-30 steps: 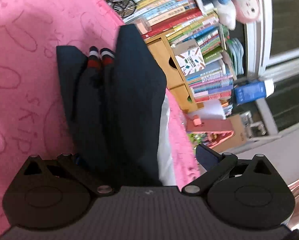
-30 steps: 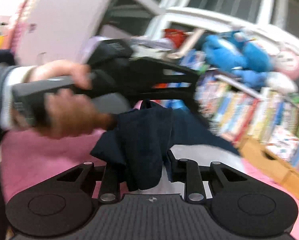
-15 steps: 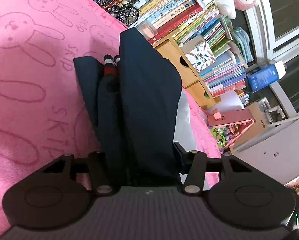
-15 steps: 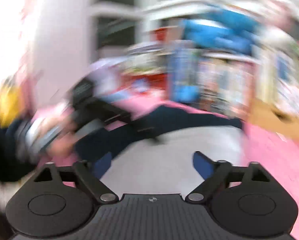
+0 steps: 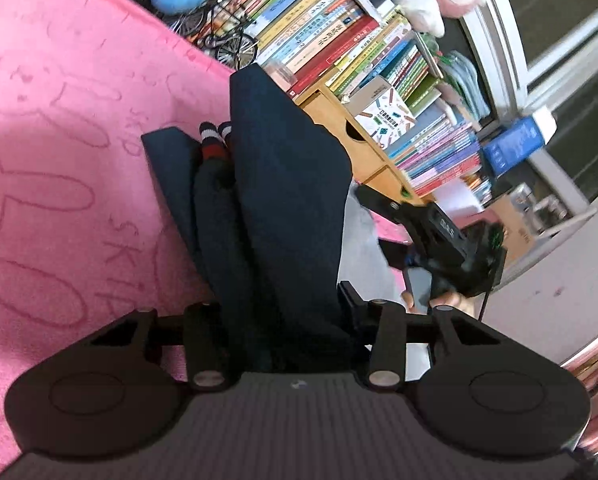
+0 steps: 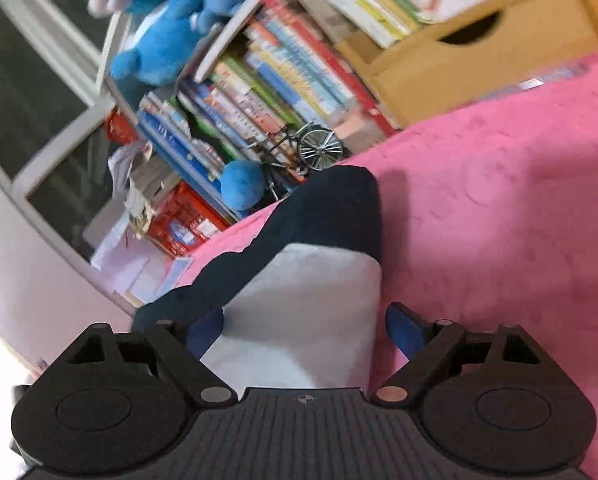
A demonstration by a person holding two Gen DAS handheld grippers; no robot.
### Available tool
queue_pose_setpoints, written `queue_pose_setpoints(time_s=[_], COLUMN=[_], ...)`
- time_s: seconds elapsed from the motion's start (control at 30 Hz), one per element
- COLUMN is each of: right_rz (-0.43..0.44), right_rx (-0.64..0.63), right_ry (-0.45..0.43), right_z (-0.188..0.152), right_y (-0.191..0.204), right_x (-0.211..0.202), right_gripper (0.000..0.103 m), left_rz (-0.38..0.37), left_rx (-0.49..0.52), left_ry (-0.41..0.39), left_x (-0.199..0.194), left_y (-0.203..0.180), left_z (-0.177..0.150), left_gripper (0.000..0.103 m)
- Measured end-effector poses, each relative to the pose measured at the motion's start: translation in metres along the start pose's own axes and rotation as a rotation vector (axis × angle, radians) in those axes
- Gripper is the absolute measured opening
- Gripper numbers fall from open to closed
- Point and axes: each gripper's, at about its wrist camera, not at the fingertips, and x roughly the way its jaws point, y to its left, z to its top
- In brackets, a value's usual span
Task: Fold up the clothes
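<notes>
Now the left gripper (image 5: 287, 312), low in its frame, has just closed on the one dark blue garment (image 5: 283, 208). Low in the other frame, the right gripper (image 6: 305, 330) has just been opening and stands wide over the grey part (image 6: 303, 312), holding nothing.

The left gripper (image 5: 287, 312) has just been closing, and its jaws now pinch a thick fold of the dark blue garment (image 5: 287, 184) between them. The right gripper (image 6: 305, 332) has its jaws spread wide, a blue-padded finger (image 6: 405, 330) on each side of the cloth, pressing nothing. A fingertip (image 5: 409, 300) shows on the right gripper's handle in the left view.
</notes>
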Motion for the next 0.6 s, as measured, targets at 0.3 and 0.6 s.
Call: queue_pose_setpoints(time_s=[0.3, 0.6], right_rz=[0.012, -0.102], right_rx=[0.022, -0.057], right_ry=[-0.107, -0.242], right_z=[-0.003, 0.049], right_y=[0.031, 0.057], right_x=[-0.038, -0.086], right_gripper=[0.027, 0.048], left_rz=[0.085, 0.19], left_rx=[0.25, 0.423], left_ry=[-0.054, -0.051], left_x=[-0.011, 0.021], left_y=[-0.059, -0.049], left_z=[0.006, 0.058], left_gripper=[0.036, 0.051])
